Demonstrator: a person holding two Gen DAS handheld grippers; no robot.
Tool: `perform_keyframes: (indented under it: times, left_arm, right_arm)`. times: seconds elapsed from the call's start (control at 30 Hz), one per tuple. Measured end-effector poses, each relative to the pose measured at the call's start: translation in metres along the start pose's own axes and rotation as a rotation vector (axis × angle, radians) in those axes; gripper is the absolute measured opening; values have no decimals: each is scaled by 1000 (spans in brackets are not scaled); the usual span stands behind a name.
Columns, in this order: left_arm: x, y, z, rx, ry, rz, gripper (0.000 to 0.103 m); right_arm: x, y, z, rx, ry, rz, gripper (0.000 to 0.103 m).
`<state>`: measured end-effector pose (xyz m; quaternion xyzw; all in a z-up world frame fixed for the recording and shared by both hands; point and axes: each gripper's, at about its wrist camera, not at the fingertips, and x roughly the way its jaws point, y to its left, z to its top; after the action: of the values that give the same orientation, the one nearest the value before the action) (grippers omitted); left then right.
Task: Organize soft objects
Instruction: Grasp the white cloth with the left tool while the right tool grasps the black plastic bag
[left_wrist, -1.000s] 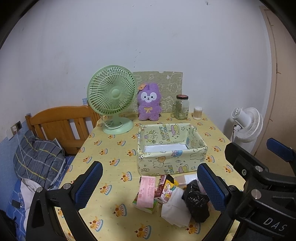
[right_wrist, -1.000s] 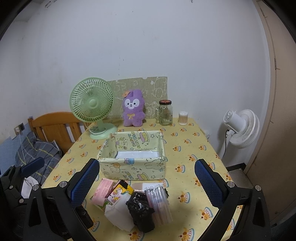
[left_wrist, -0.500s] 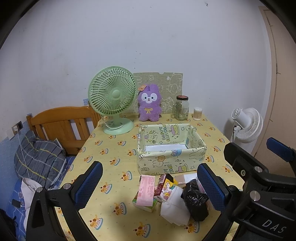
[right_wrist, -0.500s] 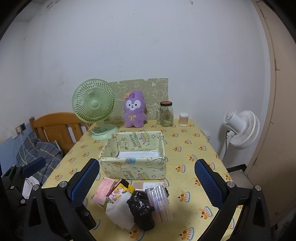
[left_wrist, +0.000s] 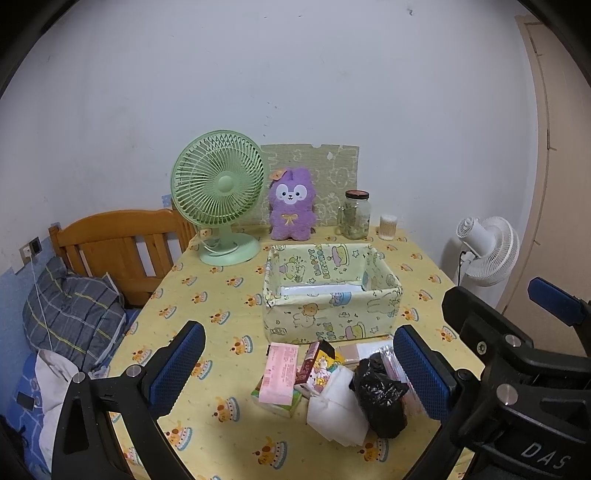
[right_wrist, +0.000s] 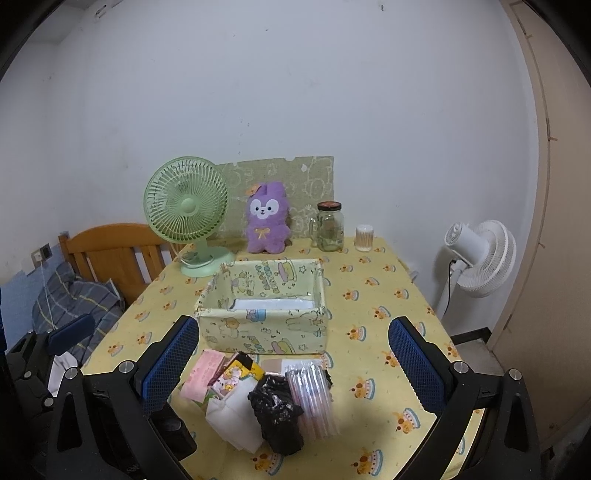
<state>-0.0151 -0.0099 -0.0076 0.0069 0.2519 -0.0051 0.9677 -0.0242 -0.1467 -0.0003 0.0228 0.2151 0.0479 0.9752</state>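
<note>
Table (left_wrist: 207, 295) under a yellow cloth printed with small cakes, pushed against a white wall. Near its front edge, a loose heap of soft things: pink packet (left_wrist: 281, 373) lying on a green tissue pack (left_wrist: 275, 404), cartoon-printed pouch (left_wrist: 320, 365) just right of it, white folded cloth (left_wrist: 338, 410) at the front, crumpled black bag (left_wrist: 380, 395) touching the cloth's right side, clear sleeve of pink sticks (right_wrist: 312, 398) beside the bag. Directly behind the heap, an open storage box (left_wrist: 328, 317) wrapped in cartoon paper, only a white bottom visible inside. Farther back along the wall: green desk fan (left_wrist: 218, 192), purple plush rabbit (left_wrist: 291, 206) sitting upright, glass jar (left_wrist: 356, 214) with a dark lid, small cotton-swab tub (left_wrist: 388, 227). Off the table's right side, a white floor fan (left_wrist: 487, 251); off its left, a wooden headboard (left_wrist: 110, 247) and a plaid pillow (left_wrist: 70, 314).

Left gripper (left_wrist: 301, 369) raised above the heap, its 2 blue-padded fingers spread wide to either side, nothing between them, touching nothing. Right gripper (right_wrist: 291, 363) likewise above the heap, pads wide apart and empty. Seen in the left wrist view at the right edge as black framing with a blue pad; left one visible at the right view's lower left edge.
</note>
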Motion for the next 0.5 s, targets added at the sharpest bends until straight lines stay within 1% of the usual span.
perform_keyframes:
  times: [0.37, 0.5]
  left_arm:
    - [9, -12, -29, 8, 14, 4, 103]
    - [16, -14, -39, 7, 31, -14, 103]
  right_arm:
    - [13, -9, -29, 11, 52, 21, 103]
    - [20, -11, -42, 17, 63, 34, 103]
